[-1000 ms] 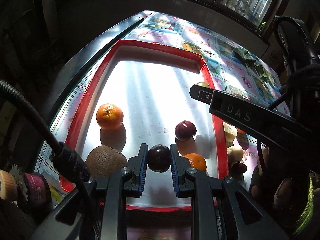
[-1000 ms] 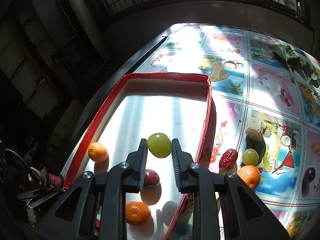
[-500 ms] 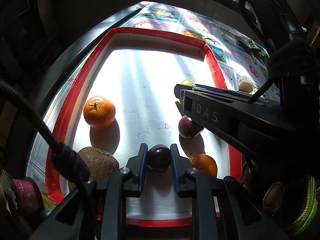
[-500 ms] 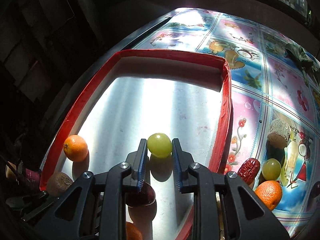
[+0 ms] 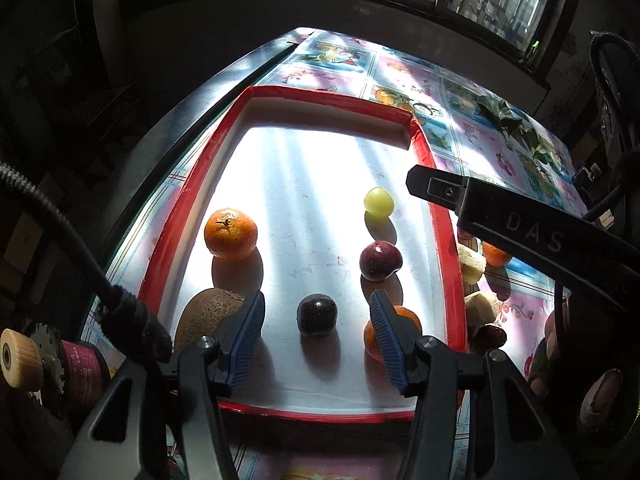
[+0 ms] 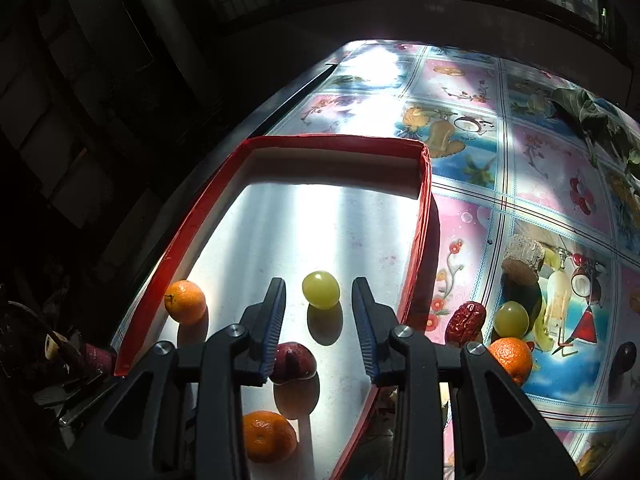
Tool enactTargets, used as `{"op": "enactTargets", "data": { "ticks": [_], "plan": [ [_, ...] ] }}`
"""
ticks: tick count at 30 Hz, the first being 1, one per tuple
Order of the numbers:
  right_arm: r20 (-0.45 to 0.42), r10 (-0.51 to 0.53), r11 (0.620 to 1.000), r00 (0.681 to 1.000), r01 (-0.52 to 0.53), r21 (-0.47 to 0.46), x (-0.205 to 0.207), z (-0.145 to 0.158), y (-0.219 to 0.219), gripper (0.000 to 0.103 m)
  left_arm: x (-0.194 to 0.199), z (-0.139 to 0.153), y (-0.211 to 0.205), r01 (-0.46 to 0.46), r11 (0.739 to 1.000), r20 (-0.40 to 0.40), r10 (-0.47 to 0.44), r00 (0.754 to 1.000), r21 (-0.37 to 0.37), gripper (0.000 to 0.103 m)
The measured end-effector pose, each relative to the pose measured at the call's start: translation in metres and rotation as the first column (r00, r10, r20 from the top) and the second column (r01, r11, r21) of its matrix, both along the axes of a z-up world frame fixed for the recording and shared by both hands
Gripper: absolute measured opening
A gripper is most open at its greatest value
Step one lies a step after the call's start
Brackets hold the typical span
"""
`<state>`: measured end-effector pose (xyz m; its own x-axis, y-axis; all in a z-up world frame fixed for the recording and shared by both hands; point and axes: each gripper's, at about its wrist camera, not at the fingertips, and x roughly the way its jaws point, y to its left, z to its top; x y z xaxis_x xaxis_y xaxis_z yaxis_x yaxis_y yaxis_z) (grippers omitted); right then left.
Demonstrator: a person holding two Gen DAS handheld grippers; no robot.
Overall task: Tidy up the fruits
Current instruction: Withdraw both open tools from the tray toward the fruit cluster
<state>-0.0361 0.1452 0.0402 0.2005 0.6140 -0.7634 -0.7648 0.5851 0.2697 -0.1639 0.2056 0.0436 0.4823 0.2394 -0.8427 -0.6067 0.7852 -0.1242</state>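
**Two fruits set down in the red tray, both grippers released**

The left gripper (image 5: 318,334) is seen spread wide, with a dark plum (image 5: 317,315) lying free between its blue pads on the white floor of the red tray (image 5: 438,216). The right gripper (image 6: 319,326) is likewise released; a green grape (image 6: 321,289) rests just ahead, untouched by either pad. Both fruits are judged light, round and smooth, so rolling is likely when nudged. The grape's thin skin would probably bruise or split under a hard squeeze; a gentle hold across the widest part is advised.

Only in the left wrist view are a kiwi (image 5: 206,312) in the tray's near corner and the right tool's black body shown from the side. Only the right wrist view shows what is left on the patterned desk (image 6: 472,216) beyond the tray wall: a red date (image 6: 466,322), a second grape (image 6: 511,319) and an orange (image 6: 512,360).
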Motion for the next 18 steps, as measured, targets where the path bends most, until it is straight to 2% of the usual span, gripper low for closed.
{"op": "enactTargets", "data": {
  "ticks": [2,4,12,18],
  "plan": [
    [0.012,-0.035,0.999,0.999,0.034,0.028,0.000,0.010,-0.019,0.047,-0.004,0.009,-0.004,-0.014,1.000,0.017,0.013,1.000,0.022,0.061],
    [0.022,-0.069,0.997,0.997,0.068,0.041,0.002,0.017,-0.041,0.050,-0.006,0.015,-0.009,-0.021,0.999,0.033,0.019,0.999,0.031,0.064],
    [0.041,-0.214,0.977,0.976,0.214,0.014,0.010,0.019,-0.115,0.052,-0.004,0.025,-0.040,0.020,0.999,0.050,-0.022,0.999,0.044,0.066],
    [0.021,-0.309,0.951,0.951,0.309,0.006,0.018,0.012,-0.170,0.053,0.000,0.029,-0.073,0.075,0.996,0.049,-0.077,0.996,0.047,0.066]
  ]
}}
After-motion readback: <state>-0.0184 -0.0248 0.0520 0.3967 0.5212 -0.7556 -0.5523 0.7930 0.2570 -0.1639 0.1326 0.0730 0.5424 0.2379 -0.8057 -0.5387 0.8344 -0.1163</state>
